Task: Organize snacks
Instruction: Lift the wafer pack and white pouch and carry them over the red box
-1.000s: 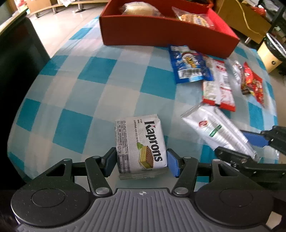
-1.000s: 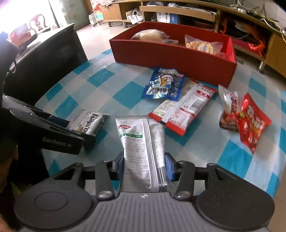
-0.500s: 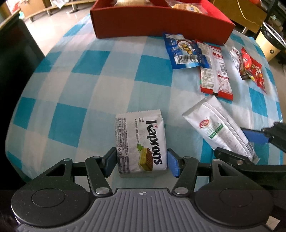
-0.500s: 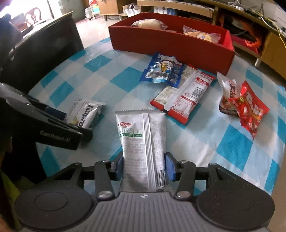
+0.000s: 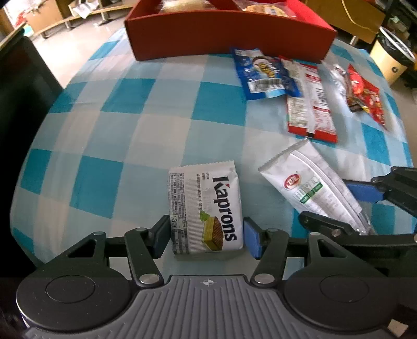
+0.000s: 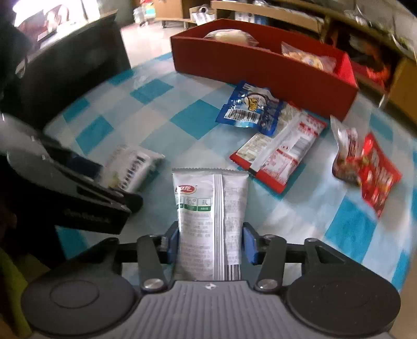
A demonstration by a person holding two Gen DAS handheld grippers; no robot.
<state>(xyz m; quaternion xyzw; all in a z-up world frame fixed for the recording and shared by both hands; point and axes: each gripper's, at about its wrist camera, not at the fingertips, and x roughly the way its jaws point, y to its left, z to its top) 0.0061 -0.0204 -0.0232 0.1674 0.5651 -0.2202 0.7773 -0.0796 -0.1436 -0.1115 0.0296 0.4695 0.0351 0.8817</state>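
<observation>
Now: left claw (image 5: pixel 206 236) grips "Kaprons" wafer pkt (image 5: pixel 206 206); right claw (image 6: pixel 210 243) clamps white sachet (image 6: pixel 211 216).

blue checked tablecloth (image 5: pixel 161 122); wooden shelving (image 6: pixel 273 13) behind.

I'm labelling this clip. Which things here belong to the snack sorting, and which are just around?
Part of the job:
Kaprons wafer pack
white sachet
blue packet
red-and-white packet
red packet
red tray

Just around:
checked tablecloth
wooden shelving
bin
</observation>
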